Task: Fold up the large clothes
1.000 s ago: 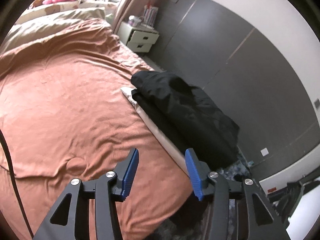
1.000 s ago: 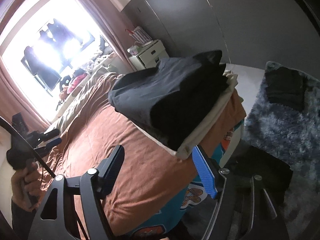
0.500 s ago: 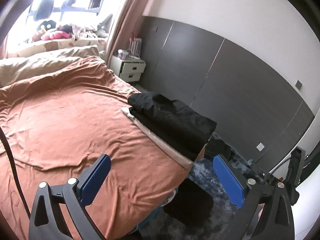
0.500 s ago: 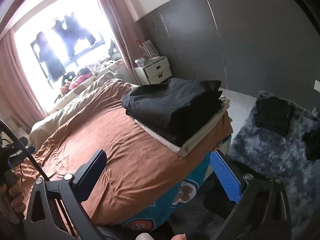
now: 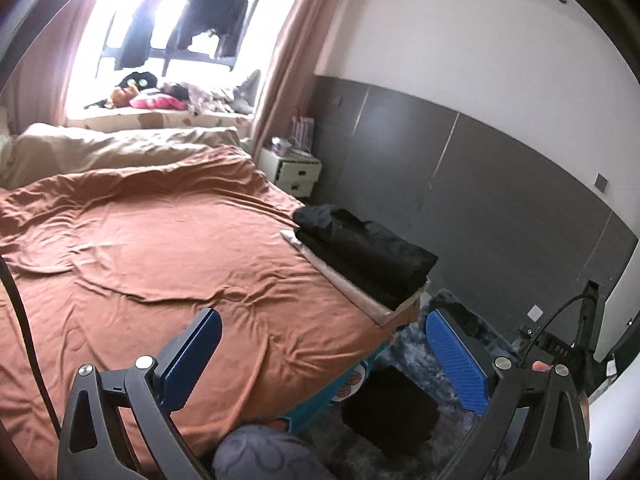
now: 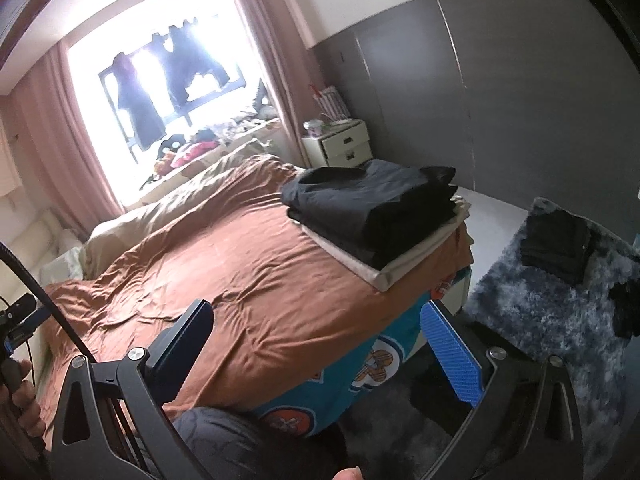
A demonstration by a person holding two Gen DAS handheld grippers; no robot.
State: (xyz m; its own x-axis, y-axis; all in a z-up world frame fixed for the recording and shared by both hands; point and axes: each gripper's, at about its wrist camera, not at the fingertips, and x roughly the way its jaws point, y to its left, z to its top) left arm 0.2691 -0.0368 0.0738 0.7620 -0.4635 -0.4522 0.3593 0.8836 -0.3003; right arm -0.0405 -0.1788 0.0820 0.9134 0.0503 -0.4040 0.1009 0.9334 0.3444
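A stack of folded clothes, black garments [image 5: 368,252] [image 6: 372,204] on top of a cream one [image 5: 352,288] [image 6: 384,268], lies on the near right corner of the bed with the rust-brown cover [image 5: 160,248] [image 6: 240,272]. My left gripper [image 5: 320,340] stands open and empty, well back from the stack, over the foot of the bed. In the same way my right gripper [image 6: 316,336] is open with nothing between its fingers, hanging before the bed's corner. A hand [image 6: 24,404] at the far left of the right wrist view grips the other handle.
A grey shaggy rug [image 6: 560,312] beside the bed carries folded dark clothes [image 6: 556,244] [image 5: 392,408]. A white nightstand [image 5: 296,174] [image 6: 340,144] stands by the grey panelled wall. Beige bedding [image 5: 120,148] lies near the bright window, where dark clothes hang.
Both grippers have opened wide and pulled back and up from the folded stack, which now looks smaller and farther away. The stack stays on the bed corner.
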